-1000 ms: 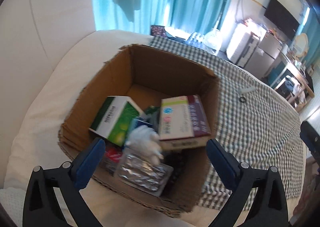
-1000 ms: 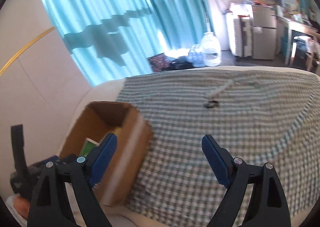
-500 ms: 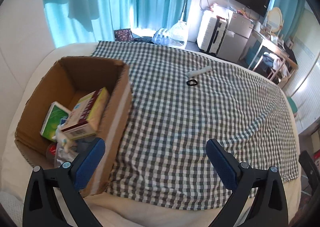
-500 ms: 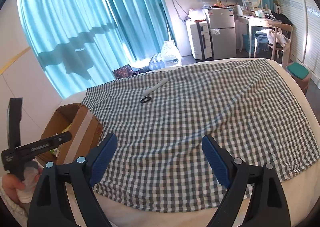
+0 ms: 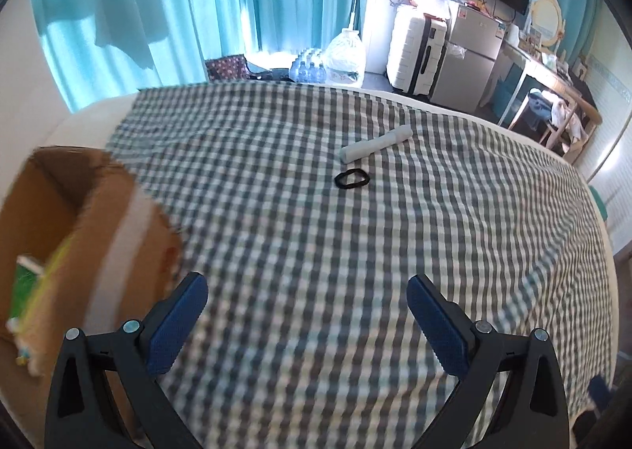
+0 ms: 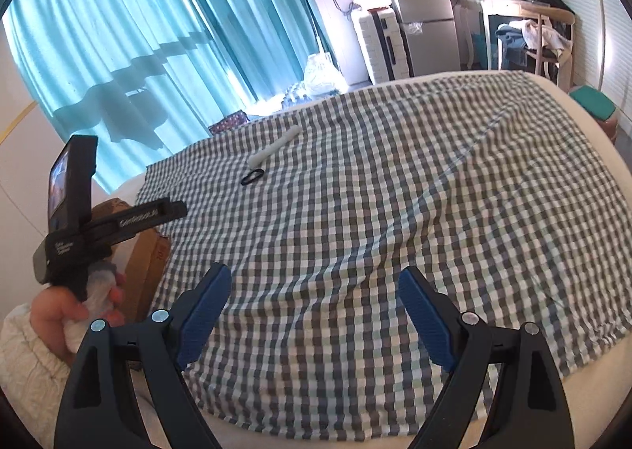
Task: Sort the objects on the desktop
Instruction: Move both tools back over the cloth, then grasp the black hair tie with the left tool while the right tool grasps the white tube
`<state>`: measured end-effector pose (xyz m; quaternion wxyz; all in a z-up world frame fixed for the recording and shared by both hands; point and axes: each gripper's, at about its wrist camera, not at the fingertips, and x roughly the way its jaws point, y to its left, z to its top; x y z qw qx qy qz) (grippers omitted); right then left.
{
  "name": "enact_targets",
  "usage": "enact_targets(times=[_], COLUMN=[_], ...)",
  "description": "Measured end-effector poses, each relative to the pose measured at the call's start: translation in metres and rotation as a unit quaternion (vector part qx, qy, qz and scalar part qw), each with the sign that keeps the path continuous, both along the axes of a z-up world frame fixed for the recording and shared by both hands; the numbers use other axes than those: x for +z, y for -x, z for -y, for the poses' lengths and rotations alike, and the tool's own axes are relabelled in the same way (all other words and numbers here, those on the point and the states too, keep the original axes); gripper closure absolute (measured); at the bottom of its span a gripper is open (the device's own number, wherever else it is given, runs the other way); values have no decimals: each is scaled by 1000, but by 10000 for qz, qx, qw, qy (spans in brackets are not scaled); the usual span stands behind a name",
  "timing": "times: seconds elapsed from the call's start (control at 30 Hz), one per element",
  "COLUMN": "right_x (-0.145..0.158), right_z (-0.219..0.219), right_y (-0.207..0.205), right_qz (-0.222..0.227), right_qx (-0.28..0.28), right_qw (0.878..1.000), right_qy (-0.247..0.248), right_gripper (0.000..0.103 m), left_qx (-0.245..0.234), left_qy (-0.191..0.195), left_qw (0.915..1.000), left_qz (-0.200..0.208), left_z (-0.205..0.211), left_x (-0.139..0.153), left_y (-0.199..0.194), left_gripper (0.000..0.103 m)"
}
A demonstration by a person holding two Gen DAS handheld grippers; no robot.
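On the checked cloth (image 5: 316, 235), taking the box (image 5: 79, 219) as the mark and reading leftward to rightward: the box sits at the cloth's left edge, boxes of goods inside it, blurred; the left gripper (image 5: 307, 306) hangs just right of it, jaws wide and holding nothing; the right gripper (image 6: 315, 302) hovers further right over bare cloth, jaws wide too, nothing between them. Well beyond the box, up and to its right, lie the ring (image 5: 351, 179) and, just past it, the tube (image 5: 375, 143); they sit close together, whether touching I cannot tell. The tube's long axis runs aslant, its far end tipped right, away from the box. Both things lie ahead of the left gripper and ahead-left of the right one; the left looks the nearer, by my judgement. Open cloth surrounds them on every side, so approach is free; the cloth's far edge lies behind the tube.
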<state>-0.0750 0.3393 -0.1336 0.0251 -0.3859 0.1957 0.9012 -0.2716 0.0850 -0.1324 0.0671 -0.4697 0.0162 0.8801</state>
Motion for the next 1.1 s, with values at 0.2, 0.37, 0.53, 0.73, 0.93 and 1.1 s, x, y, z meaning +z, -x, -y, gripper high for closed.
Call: enact_targets(times=[0.2,0.37,0.53,0.73,0.93,1.1], right_x=[-46,-83,-93,-82,-70,-91], right_z=[-20,-42,-43,-12,36,56], right_y=[57,95,130,193,281,340], right_qz=[383,760,769,386,430,681], right_qx=[49,-22,123,527,583,368], right_qw=[9992,9962,9967,9979,9974,9964], right_qy=[98,436,243,-30,-19,333], right_gripper=[16,16,16,16,27,31], left_qx=[19,-181,-731,-406,-155,218], left_qy=[-117,132,349,79,233,31], left_qw=[9998,9997,9965,9988,9989,9996], left_qz=[-133,-31,-219,-264,-387,-172], left_z=[-44,-81,-92,-57,-24,19], left_x=[-49,-94,-106,-93,-84,-88], left_y=[69,117,128,127,137,139], left_gripper=[0,6,99,98,98,98])
